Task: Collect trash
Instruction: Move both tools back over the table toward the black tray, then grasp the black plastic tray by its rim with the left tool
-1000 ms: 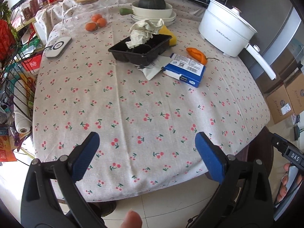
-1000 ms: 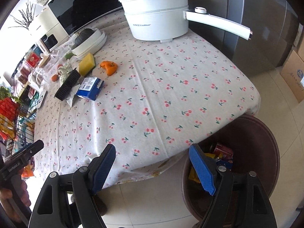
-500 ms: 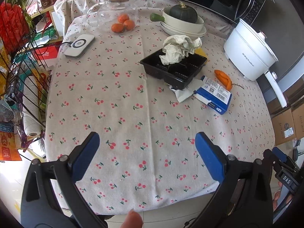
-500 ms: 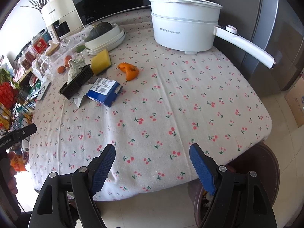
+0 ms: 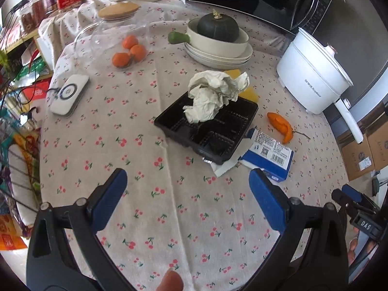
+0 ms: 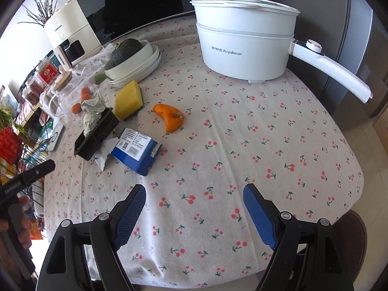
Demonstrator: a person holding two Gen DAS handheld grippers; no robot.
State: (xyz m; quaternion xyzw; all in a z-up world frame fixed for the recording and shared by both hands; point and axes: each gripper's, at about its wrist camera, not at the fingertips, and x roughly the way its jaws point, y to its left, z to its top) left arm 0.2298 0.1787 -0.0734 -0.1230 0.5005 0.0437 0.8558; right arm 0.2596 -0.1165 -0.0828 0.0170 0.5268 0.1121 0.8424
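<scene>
A black plastic tray (image 5: 208, 131) lies mid-table with a crumpled white paper (image 5: 215, 94) in it. A torn white wrapper (image 5: 225, 167) pokes out from under the tray, next to a blue and white box (image 5: 269, 156). An orange peel (image 5: 281, 126) lies to the right. My left gripper (image 5: 188, 186) hangs open over bare cloth, short of the tray. My right gripper (image 6: 194, 201) is open too, above the cloth in front of the blue box (image 6: 137, 151) and the peel (image 6: 171, 117). Neither holds anything.
A white electric pot (image 6: 245, 41) with a long handle stands at the back right. Stacked dishes hold a dark squash (image 5: 218, 28). A yellow sponge (image 6: 128, 99), tangerines (image 5: 129, 52), a glass jar and a white charger pad (image 5: 70, 94) lie around. A dark bin (image 6: 356, 237) sits beside the table's right edge.
Both grippers have moved forward over the table, so the tray, box and peel look nearer. The bin has slid almost out of the right wrist view.
</scene>
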